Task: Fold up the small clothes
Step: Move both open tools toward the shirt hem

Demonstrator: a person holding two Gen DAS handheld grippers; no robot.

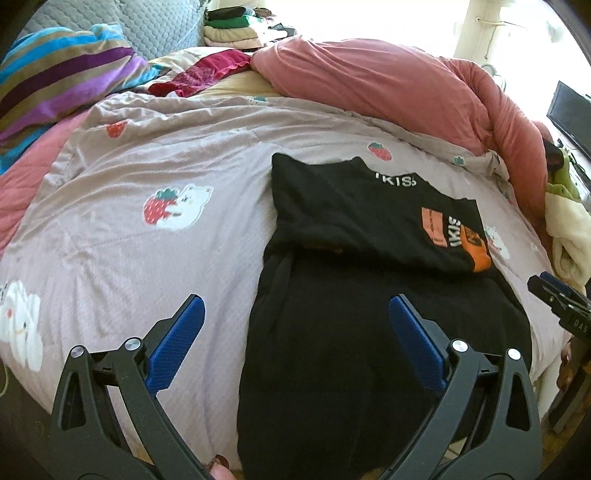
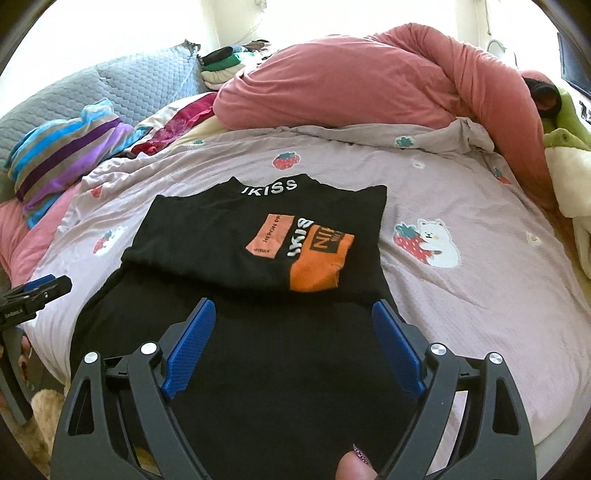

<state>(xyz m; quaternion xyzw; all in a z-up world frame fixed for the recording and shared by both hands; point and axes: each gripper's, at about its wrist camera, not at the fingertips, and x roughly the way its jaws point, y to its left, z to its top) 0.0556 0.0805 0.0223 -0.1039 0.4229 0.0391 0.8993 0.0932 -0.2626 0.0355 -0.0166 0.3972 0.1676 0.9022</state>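
Observation:
A black garment (image 1: 354,325) (image 2: 258,350) lies on the bed, its far part folded back toward me so the white lettering and orange print patch (image 2: 314,254) (image 1: 458,236) face up. My left gripper (image 1: 295,306) hovers open over the garment's left edge and the sheet, nothing between its blue pads. My right gripper (image 2: 293,314) hangs open above the near, unfolded black part, also empty. The right gripper's tip (image 1: 554,299) shows at the right edge of the left wrist view. At the left edge of the right wrist view is the left gripper's tip (image 2: 40,291).
A lilac sheet (image 1: 147,258) (image 2: 461,295) with strawberry and bear prints covers the bed. A bunched pink duvet (image 1: 388,74) (image 2: 369,81) lies at the back, a striped pillow (image 1: 62,81) (image 2: 66,158) at the left, stacked clothes (image 1: 236,26) beyond. A screen (image 1: 569,114) stands at far right.

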